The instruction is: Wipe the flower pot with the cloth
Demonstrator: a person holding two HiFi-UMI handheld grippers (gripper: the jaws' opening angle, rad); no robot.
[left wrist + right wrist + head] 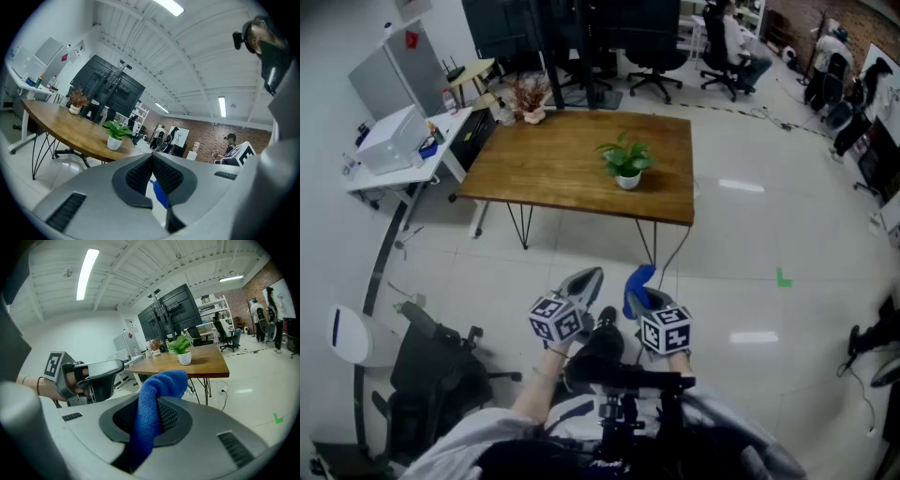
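Note:
A small white flower pot (627, 180) with a green plant stands on the wooden table (553, 159), toward its right side and well ahead of me. The pot (114, 142) also shows in the left gripper view, and the pot (184, 358) in the right gripper view, far off in both. My right gripper (642, 283) is shut on a blue cloth (154, 408), which bulges out above its jaws. My left gripper (584, 279) is beside it, jaws shut and holding nothing (151, 158). Both grippers hang close to my body over the floor, short of the table.
A vase of dried flowers (530, 98) sits at the table's far left corner. A white side desk (441, 155) with a printer stands to the left. A black office chair (431, 366) is at my lower left. People sit at the back right. A green mark (783, 277) is on the floor.

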